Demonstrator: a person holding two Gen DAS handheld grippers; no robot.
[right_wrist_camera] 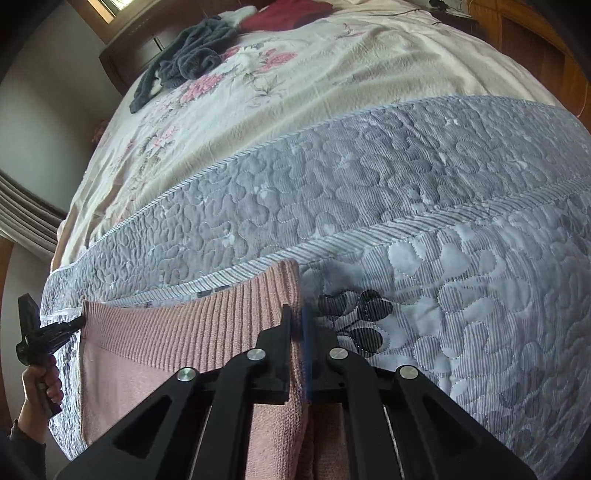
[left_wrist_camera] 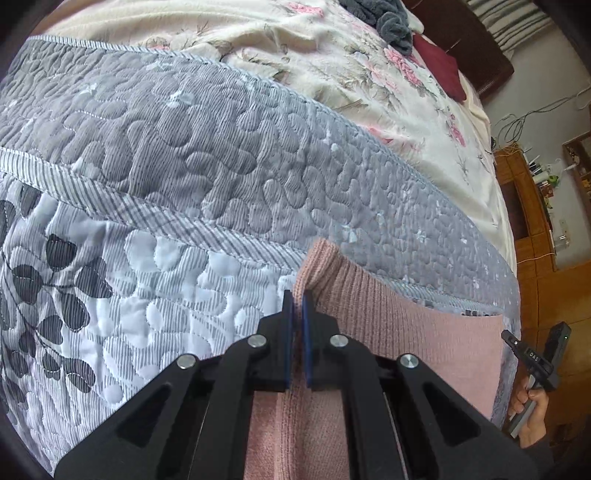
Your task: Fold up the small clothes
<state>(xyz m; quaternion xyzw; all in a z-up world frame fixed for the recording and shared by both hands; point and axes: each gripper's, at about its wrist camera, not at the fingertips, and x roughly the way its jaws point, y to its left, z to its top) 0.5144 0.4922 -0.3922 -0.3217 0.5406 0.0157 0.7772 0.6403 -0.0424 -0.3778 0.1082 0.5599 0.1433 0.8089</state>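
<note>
While both views show the bed, the following is noted.
Garment: a pink knit (left_wrist_camera: 402,332), ribbed along one edge, is held up in front of the quilt (left_wrist_camera: 184,147); its lower part runs down out of view between the tool frames.
Left gripper (left_wrist_camera: 297,306): jaws are pressed nearly together on one ribbed corner of the pink knit; a fold of the rib stands up just above the fingertips. Blue pads (left_wrist_camera: 306,332) are seen on the inner finger faces.
Right gripper (right_wrist_camera: 296,317): jaws are pinched on the opposite ribbed corner of the pink knit (right_wrist_camera: 192,332); fabric passes between the fingers and hangs below them.
Cross view, left camera: the right gripper (left_wrist_camera: 511,338) is seen at the far corner of the knit, held by a hand (left_wrist_camera: 532,413); its jaw state cannot be told from here.
Cross view, right camera: the left gripper (right_wrist_camera: 75,325) is seen at the far corner, held by a hand (right_wrist_camera: 40,387); a dark sleeve is visible below it.
Ribbed edge: it is stretched between the two tools, roughly level.
Quilt (right_wrist_camera: 369,184): grey, stitched in pebble shapes, with a striped band and a paler leaf-print panel.
Blanket (right_wrist_camera: 332,55): cream with pink flowers, lying beyond the quilt.
Far end of bed: a dark grey cloth (right_wrist_camera: 188,55) is heaped on the blanket, beside a red cushion (right_wrist_camera: 280,14).
Room: wooden furniture (left_wrist_camera: 532,206) is seen beside the bed.
</note>
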